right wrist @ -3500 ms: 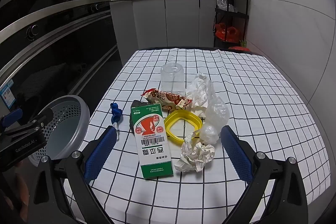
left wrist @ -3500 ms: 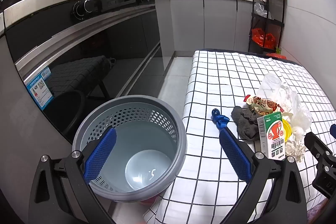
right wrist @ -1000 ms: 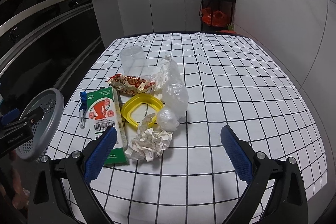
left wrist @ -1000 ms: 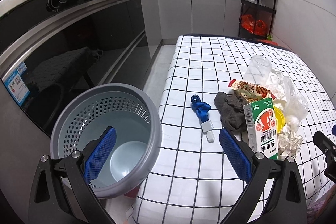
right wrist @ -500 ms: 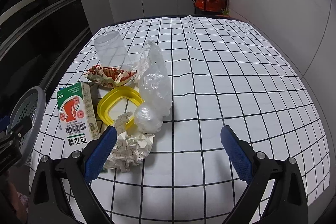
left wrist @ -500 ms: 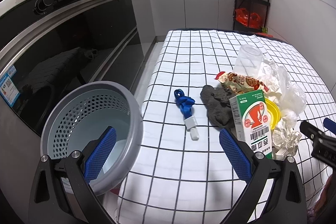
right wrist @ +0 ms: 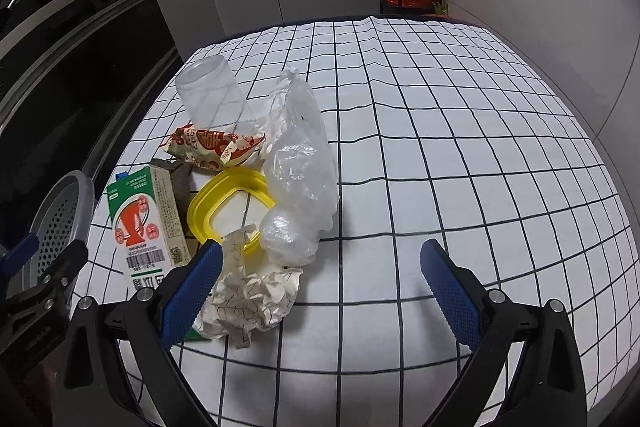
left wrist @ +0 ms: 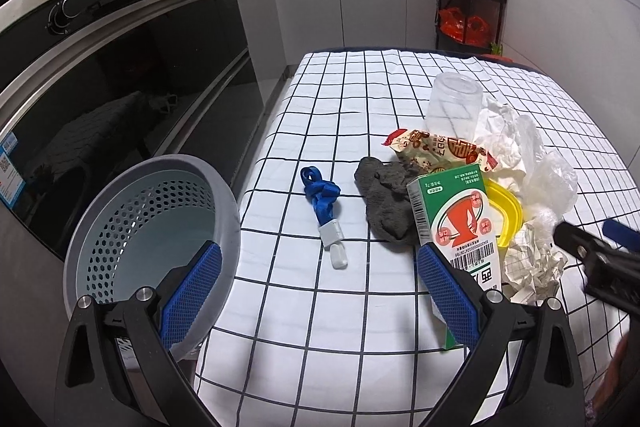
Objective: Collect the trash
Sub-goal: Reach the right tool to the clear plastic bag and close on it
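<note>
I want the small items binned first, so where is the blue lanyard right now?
In the left wrist view, the blue lanyard lies on the checked tablecloth, between the grey perforated bin and the dark grey cloth.

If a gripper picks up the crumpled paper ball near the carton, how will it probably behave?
The crumpled paper ball looks loosely wadded, so it probably squashes between the pads and weighs little. Its irregular creases suggest it would not roll far if pushed.
</note>
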`<state>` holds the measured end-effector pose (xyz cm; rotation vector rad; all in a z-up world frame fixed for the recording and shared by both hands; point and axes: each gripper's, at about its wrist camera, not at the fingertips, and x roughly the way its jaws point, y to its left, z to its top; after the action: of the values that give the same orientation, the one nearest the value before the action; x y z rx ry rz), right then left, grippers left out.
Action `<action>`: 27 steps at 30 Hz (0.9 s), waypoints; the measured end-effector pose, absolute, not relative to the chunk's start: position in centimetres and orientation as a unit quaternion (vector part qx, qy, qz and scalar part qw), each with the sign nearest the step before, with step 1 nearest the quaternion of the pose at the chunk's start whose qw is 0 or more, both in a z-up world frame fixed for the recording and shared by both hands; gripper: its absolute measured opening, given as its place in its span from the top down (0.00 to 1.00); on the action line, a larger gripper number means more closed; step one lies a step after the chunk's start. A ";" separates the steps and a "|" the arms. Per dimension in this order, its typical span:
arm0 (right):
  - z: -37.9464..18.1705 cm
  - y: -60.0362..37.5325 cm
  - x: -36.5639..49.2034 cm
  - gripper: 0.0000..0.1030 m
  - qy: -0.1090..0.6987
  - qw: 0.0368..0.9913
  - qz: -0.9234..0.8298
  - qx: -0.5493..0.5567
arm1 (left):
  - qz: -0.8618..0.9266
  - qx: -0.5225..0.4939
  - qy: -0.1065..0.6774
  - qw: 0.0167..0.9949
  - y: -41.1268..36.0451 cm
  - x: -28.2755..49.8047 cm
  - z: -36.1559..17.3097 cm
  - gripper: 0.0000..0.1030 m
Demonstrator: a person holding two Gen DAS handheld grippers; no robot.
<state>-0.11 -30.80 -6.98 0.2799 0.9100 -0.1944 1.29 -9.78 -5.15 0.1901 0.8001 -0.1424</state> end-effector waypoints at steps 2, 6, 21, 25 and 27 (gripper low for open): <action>-6.7 -30.2 -0.9 0.08 0.434 0.887 -0.091 0.128 | -0.067 0.091 0.388 0.915 -9.8 1.4 -5.2 0.06; -6.5 -29.6 -0.8 0.08 0.430 0.891 -0.102 0.105 | -0.066 0.089 0.388 0.915 -9.9 1.4 -5.2 0.06; -8.1 -31.7 3.6 0.09 0.452 0.875 -0.131 0.114 | -0.069 0.100 0.380 0.917 -11.2 0.9 -5.5 0.06; -8.9 -32.0 4.2 0.11 0.465 0.868 -0.124 0.123 | -0.072 0.101 0.381 0.916 -11.7 0.8 -5.7 0.06; -9.2 -32.1 4.3 0.30 0.473 0.864 -0.118 0.128 | -0.076 0.100 0.383 0.915 -11.9 0.8 -5.8 0.06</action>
<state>4.28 -32.12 -9.18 0.2685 0.9915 -0.2481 0.81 -11.86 -5.77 0.2067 0.7879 -0.1557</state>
